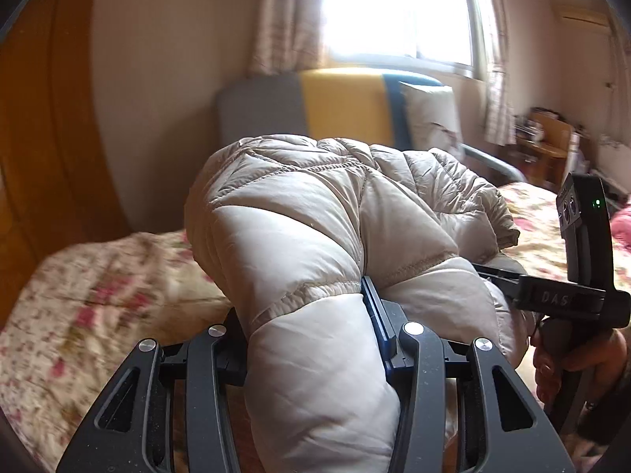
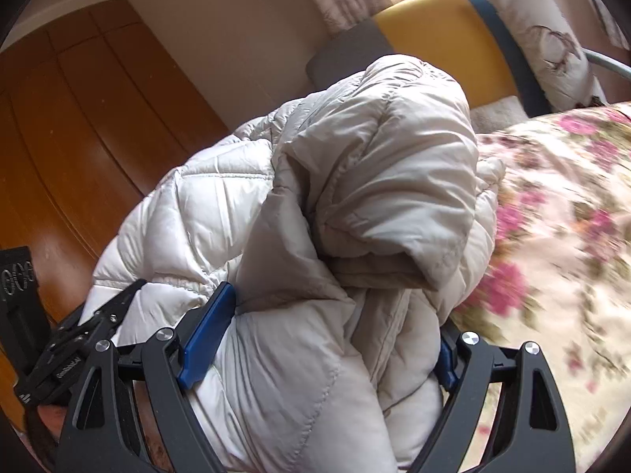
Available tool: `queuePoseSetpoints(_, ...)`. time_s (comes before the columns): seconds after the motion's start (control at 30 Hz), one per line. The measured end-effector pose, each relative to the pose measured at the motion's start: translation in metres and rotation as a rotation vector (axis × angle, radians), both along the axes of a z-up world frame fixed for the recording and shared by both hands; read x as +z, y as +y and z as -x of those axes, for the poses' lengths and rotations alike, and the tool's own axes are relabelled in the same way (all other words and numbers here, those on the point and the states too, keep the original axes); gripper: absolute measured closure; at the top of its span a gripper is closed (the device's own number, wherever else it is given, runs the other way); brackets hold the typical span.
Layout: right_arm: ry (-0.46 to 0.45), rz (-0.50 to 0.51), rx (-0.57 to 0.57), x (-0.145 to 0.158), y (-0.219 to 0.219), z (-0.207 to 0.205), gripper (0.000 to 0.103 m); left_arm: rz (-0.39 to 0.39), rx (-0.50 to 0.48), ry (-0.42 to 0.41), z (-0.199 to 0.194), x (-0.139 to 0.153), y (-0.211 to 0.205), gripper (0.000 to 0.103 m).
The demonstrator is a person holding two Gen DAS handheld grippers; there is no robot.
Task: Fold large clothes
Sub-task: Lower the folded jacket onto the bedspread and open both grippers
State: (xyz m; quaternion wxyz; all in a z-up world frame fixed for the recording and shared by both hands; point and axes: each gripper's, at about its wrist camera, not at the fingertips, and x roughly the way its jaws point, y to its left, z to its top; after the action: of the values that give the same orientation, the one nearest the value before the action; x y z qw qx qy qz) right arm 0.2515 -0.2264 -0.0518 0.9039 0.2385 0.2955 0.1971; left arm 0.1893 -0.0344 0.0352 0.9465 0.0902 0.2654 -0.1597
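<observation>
Your left gripper (image 1: pixel 311 339) and right gripper (image 2: pixel 315 339) each clamp a thick bunch of the cream puffer jacket (image 1: pixel 315 205), which is lifted in a heap above the near part of the flowered bed (image 1: pixel 98 283). This looks like mid-fold carrying. Next, you likely need to lay the bunch flat before releasing it.

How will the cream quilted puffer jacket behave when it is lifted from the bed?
The cream quilted puffer jacket probably flops: it sags around the left gripper. It looks light for its bulk, being puffy. Its smooth shell may slip, though the right gripper squeezes a thick bunch.
</observation>
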Motion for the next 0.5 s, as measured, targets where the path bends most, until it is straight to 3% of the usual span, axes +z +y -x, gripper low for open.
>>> queuePoseSetpoints(0.1, 0.05, 0.08, -0.069, -0.021, 0.014, -0.026, 0.011, -0.03, 0.058, 0.051, -0.02, -0.03, 0.015, 0.055)
queuePoseSetpoints(0.17, 0.103, 0.057, -0.095, -0.032, 0.007, -0.034, 0.002, -0.012, 0.08, 0.105, -0.026, -0.051, 0.024, 0.045)
queuePoseSetpoints(0.23, 0.117, 0.045, -0.121, -0.036, -0.004, -0.031, 0.002, 0.045, 0.093, 0.089, -0.017, -0.058, 0.031, 0.036)
queuePoseSetpoints(0.33, 0.124, 0.109, -0.151, -0.026, -0.009, -0.018, 0.002, 0.052, 0.134, 0.06, -0.005, -0.058, 0.03, 0.017)
queuePoseSetpoints(0.4, 0.075, 0.19, -0.183, -0.008, -0.004, -0.006, 0.002, 0.066, 0.142, 0.054, 0.005, -0.055, 0.034, 0.012)
queuePoseSetpoints(0.5, -0.068, 0.306, -0.268, 0.03, 0.003, 0.001, 0.002, 0.118, 0.15, 0.065, 0.017, -0.05, 0.042, 0.008)
